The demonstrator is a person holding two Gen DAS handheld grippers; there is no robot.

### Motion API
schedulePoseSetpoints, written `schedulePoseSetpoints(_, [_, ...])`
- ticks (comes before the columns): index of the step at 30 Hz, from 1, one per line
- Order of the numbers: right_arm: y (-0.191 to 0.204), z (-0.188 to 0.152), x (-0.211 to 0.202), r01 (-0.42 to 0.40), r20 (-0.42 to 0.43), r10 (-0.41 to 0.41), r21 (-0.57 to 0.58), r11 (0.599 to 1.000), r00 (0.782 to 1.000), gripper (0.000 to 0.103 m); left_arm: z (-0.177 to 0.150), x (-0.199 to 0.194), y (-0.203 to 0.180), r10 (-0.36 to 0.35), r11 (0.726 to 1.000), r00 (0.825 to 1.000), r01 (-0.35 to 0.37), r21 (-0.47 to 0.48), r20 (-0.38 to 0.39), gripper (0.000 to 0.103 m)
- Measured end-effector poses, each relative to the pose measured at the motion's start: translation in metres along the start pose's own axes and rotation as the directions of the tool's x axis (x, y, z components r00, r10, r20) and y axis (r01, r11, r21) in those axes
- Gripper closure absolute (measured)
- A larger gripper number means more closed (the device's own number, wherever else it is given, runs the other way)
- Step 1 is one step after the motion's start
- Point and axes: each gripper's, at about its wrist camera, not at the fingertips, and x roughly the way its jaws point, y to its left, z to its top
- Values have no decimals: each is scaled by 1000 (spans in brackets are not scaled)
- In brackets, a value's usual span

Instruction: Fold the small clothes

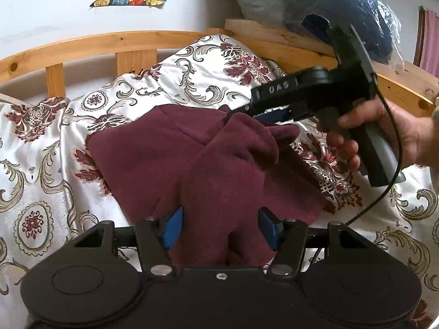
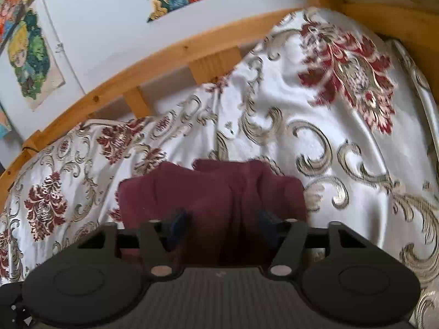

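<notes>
Maroon fleece garment (image 1: 170, 150) spread on patterned satin bedspread (image 1: 35, 170), ahead of and between both sets of jaws.

Left gripper (image 1: 219, 226): jaws parted, blue pads (image 1: 172, 227) standing either side of a raised ridge of fleece. Cloth fills the gap, but whether the pads actually press it cannot be told; treated as open, straddling the near edge.

Right gripper (image 1: 247, 111): seen from the left wrist camera reaching in from the right, held by right hand (image 1: 384, 134), tips at a lifted fold of the garment. Grip not confirmed there. From the right wrist camera (image 2: 223, 226), jaws parted with maroon cloth between and beyond them.

Judgement: fold in progress, cloth lifted at two points so one part can be carried over the flat part. Wooden bed rail (image 1: 109, 44) beyond the jaws, well apart.
</notes>
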Motion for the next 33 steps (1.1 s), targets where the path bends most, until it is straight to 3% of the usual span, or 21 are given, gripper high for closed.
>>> schedulePoseSetpoints(2, [-3,-3,2,-7,-5,7,18,1000,1000,65,-1,0,-1,-7,1000,1000,7,0,0,42])
schedulePoseSetpoints(4, [-3,-5,1,-23,-5,23,7,1000,1000,93,-1,-1,-2,-17,1000,1000,17,6,3,42])
schedulePoseSetpoints(7, [7,-7,-10,-6,58,11,-82,997,998,95,-2,-1,-3,-38,999,999,38,4,10,42])
schedulePoseSetpoints(12, [13,-21,-41,122,183,-89,-176,977,979,96,-2,-1,-4,-107,994,994,108,-27,31,42])
schedulePoseSetpoints(17, [-12,-41,-48,185,160,-164,-133,974,974,96,-3,2,-12,-175,983,984,177,-50,36,41])
schedulePoseSetpoints(23, [-19,-49,-42,192,157,-169,-140,971,973,96,-6,3,-21,-166,986,985,166,-22,38,34])
schedulePoseSetpoints(29, [-9,-44,-35,219,163,-184,-235,947,969,96,-9,2,-22,-175,984,984,176,-23,39,25])
schedulePoseSetpoints(32, [-14,-50,-33,211,116,-189,-223,952,975,92,-8,1,-22,-187,982,982,187,-22,33,21])
schedulePoseSetpoints(33, [-14,-52,-35,214,115,-193,-213,953,974,85,-7,0,-20,-192,981,981,193,-35,29,21])
